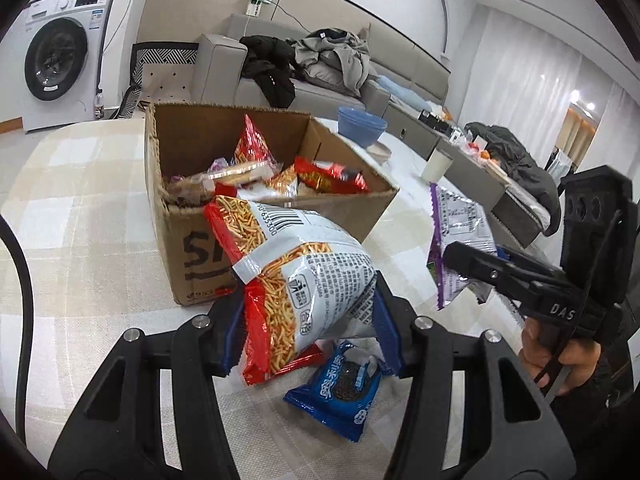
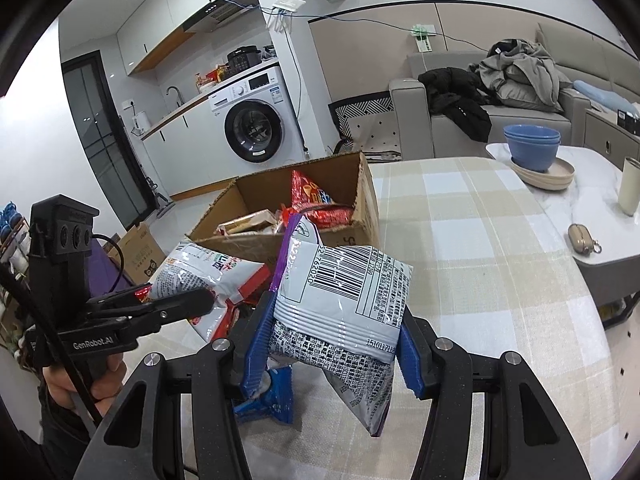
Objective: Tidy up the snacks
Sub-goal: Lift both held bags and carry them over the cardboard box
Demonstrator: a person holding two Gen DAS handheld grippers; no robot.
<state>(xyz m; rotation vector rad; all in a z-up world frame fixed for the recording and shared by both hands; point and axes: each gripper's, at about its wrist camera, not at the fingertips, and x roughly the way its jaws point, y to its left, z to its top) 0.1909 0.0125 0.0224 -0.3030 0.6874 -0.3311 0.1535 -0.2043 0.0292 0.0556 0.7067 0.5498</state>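
My left gripper (image 1: 310,320) is shut on a red and white snack bag (image 1: 296,276) and holds it above the table, just in front of the cardboard box (image 1: 200,240). The box holds several snack packs. My right gripper (image 2: 334,344) is shut on a purple and white snack bag (image 2: 344,304), also lifted, to the right of the left one. That bag also shows in the left wrist view (image 1: 460,236). A blue cookie pack (image 1: 344,392) lies flat on the checked tablecloth (image 1: 88,248) beneath the left gripper. The red bag and left gripper show in the right wrist view (image 2: 208,276).
Stacked blue bowls (image 2: 532,148) on a beige plate (image 2: 560,176), a white cup (image 2: 630,188) and a small tan case (image 2: 582,238) stand on the table's far right. A grey sofa (image 2: 520,116) with clothes and a washing machine (image 2: 256,124) lie beyond.
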